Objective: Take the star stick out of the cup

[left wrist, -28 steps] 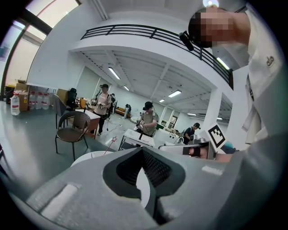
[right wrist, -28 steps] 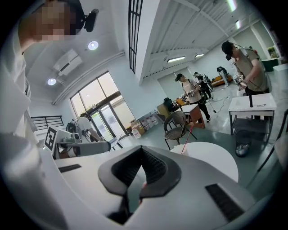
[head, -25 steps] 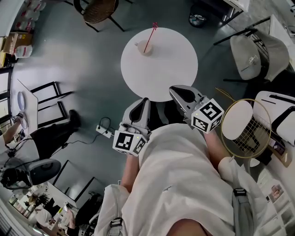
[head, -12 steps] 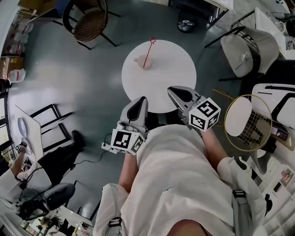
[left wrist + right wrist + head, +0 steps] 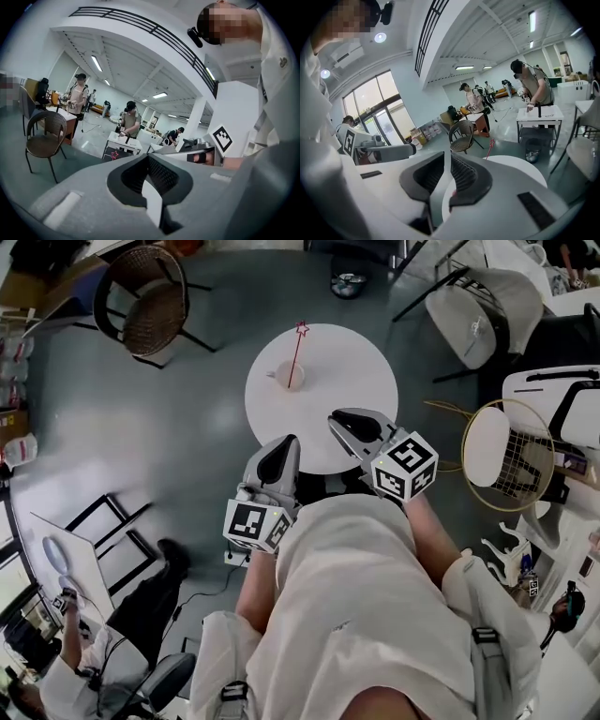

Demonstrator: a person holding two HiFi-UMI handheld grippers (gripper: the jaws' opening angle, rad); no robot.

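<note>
Grey left gripper (image 5: 288, 443) and right gripper (image 5: 337, 417) hover closed beside table (image 5: 349, 371).

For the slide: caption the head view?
Left gripper and right gripper, both shut, near the table; star stick in cup.

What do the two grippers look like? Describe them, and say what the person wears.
The left gripper and right gripper are alike: rounded grey shells tapering forward, with black ribbed pads inside. Each carries a white cube with black square markers at its rear. The person wears a white top.
</note>
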